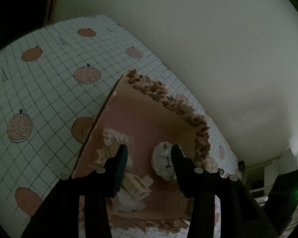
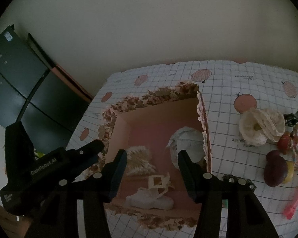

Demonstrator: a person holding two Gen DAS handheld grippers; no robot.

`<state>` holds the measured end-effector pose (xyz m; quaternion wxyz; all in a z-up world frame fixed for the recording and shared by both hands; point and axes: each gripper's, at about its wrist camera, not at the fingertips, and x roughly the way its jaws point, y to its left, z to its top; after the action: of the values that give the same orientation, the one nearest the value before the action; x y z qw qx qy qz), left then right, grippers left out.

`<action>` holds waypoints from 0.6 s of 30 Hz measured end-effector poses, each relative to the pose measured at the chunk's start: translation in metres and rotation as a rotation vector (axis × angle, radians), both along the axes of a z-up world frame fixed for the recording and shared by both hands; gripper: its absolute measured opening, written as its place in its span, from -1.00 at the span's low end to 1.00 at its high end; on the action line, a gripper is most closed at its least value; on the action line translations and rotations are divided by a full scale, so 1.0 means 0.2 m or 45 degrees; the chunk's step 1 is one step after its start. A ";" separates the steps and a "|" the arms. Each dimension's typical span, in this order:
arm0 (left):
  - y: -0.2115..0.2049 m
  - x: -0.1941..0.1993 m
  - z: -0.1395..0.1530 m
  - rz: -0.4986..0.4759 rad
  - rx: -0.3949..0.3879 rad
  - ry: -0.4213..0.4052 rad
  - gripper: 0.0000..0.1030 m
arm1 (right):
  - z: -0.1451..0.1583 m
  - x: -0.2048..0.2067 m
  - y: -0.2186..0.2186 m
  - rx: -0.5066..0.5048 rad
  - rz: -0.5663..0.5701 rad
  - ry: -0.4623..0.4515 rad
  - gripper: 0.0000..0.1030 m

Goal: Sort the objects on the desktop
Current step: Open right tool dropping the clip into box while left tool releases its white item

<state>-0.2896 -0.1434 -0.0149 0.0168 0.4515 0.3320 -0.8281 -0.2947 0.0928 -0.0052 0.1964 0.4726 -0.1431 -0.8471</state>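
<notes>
Dim tabletop – both tongs, left tongs [image 1: 149,148] and right tongs [image 2: 152,154], part-open, empty, above box [image 2: 121,127].

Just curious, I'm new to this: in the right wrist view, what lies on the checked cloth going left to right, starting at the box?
Leaf-patterned cardboard box → cream crocheted flower → dark purple rounded object → pink plastic stick.
</notes>
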 end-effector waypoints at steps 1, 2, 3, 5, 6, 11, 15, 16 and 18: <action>0.00 0.00 0.01 -0.001 -0.003 0.003 -0.10 | 0.01 0.00 0.01 -0.003 -0.005 0.004 0.11; 0.01 0.00 0.02 -0.004 -0.007 0.006 -0.10 | 0.02 0.01 0.03 -0.006 -0.010 0.008 0.11; 0.02 0.01 0.03 -0.007 -0.014 0.009 -0.10 | 0.04 0.01 0.04 -0.009 -0.015 0.013 0.11; 0.04 0.01 0.06 -0.016 -0.029 0.017 -0.10 | 0.06 0.02 0.07 -0.015 -0.023 0.025 0.11; 0.05 0.01 0.07 -0.020 -0.038 0.023 -0.10 | 0.07 0.03 0.09 -0.017 -0.031 0.033 0.11; 0.12 0.03 0.14 -0.027 -0.077 0.043 -0.09 | 0.14 0.06 0.23 -0.041 -0.095 0.053 0.11; 0.20 0.03 0.20 -0.057 -0.112 0.081 -0.09 | 0.19 0.09 0.35 -0.048 -0.141 0.077 0.11; 0.24 0.03 0.23 -0.066 -0.134 0.097 -0.09 | 0.21 0.09 0.39 -0.043 -0.159 0.087 0.11; 0.30 0.03 0.26 -0.079 -0.157 0.120 -0.09 | 0.24 0.11 0.46 -0.043 -0.185 0.101 0.11</action>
<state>-0.2842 -0.0841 0.0365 0.0032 0.4202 0.2666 -0.8674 -0.2729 0.1856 0.0437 0.1479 0.4238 -0.1833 -0.8746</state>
